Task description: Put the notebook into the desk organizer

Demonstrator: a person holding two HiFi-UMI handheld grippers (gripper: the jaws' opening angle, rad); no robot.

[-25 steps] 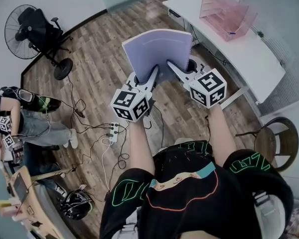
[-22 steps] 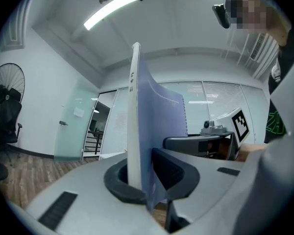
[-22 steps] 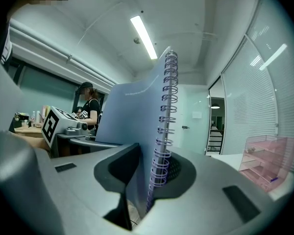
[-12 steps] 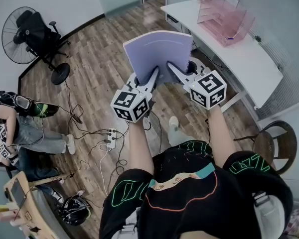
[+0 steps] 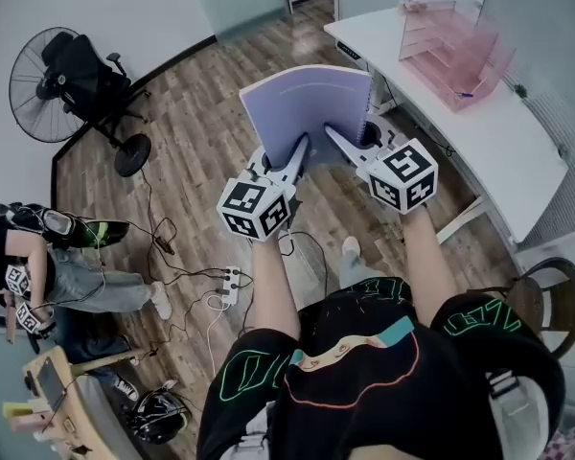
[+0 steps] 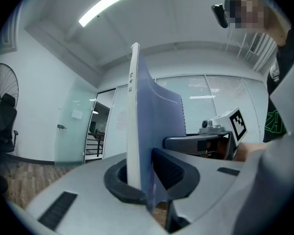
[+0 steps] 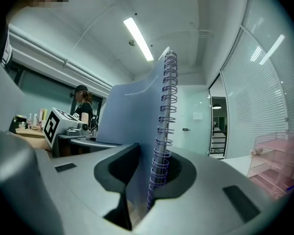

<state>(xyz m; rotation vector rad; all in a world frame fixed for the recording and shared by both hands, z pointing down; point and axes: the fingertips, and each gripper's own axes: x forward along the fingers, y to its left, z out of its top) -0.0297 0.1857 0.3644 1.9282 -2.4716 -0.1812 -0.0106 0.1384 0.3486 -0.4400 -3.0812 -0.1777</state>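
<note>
A lilac spiral-bound notebook (image 5: 311,108) is held up in the air in front of me, above the wooden floor. My left gripper (image 5: 300,149) is shut on its near left edge, where the cover and white pages (image 6: 133,131) stand between the pads. My right gripper (image 5: 333,137) is shut on its near right side, at the wire spiral (image 7: 162,146). The pink desk organizer (image 5: 450,41), with slanted trays, stands on the white desk (image 5: 498,132) to the upper right, well apart from the notebook.
A standing fan (image 5: 53,80) and a dark office chair (image 5: 86,60) are at the far left. Cables and a power strip (image 5: 230,281) lie on the floor below my arms. A seated person (image 5: 38,257) is at the left edge. A round stool (image 5: 546,300) stands at the right.
The whole view has shifted a little: desk and organizer sit slightly lower and further right in the picture. Both grippers keep their hold on the notebook, unchanged.
</note>
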